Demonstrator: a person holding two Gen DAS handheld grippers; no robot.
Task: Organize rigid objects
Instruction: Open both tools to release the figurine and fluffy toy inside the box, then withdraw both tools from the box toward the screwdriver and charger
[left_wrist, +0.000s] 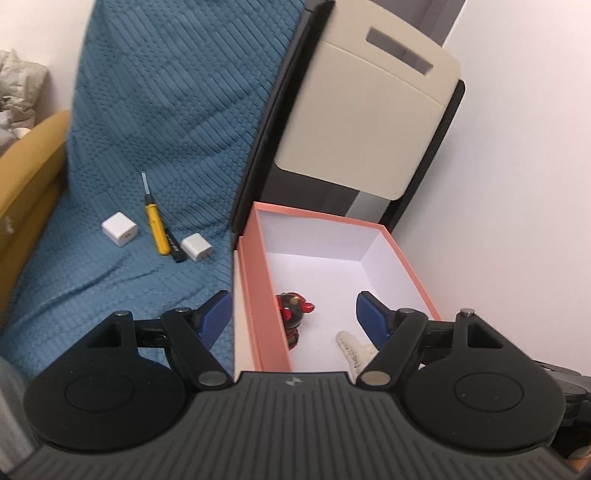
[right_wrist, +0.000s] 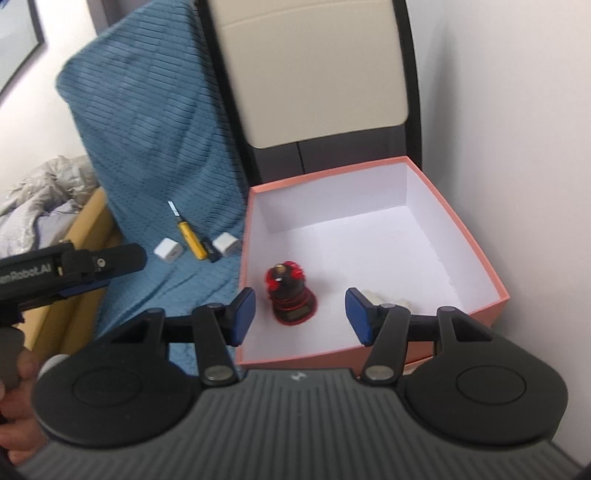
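A pink box (left_wrist: 258, 266) with a white inside stands to the right of a blue blanket (left_wrist: 166, 110). In the box are a red and black toy (left_wrist: 293, 310) and a cream knitted piece (left_wrist: 351, 347). Two white cubes (left_wrist: 119, 233) (left_wrist: 197, 248), a yellow tool (left_wrist: 155, 225) and a small black item (left_wrist: 174, 248) lie on the blanket. My left gripper (left_wrist: 295, 315) hangs open over the box's left wall, holding nothing. My right gripper (right_wrist: 301, 317) is open above the box (right_wrist: 476, 251), with the toy (right_wrist: 290, 291) standing free on the floor below it. The left gripper (right_wrist: 122, 271) shows side-on at the left.
A black frame with a cream panel (left_wrist: 362, 122) rises behind the box, and a white wall (left_wrist: 517, 184) closes the right side. A yellow wooden edge (left_wrist: 29, 177) and crumpled grey bedding (left_wrist: 18, 85) lie to the left. A hand (right_wrist: 18, 406) grips the left gripper's handle.
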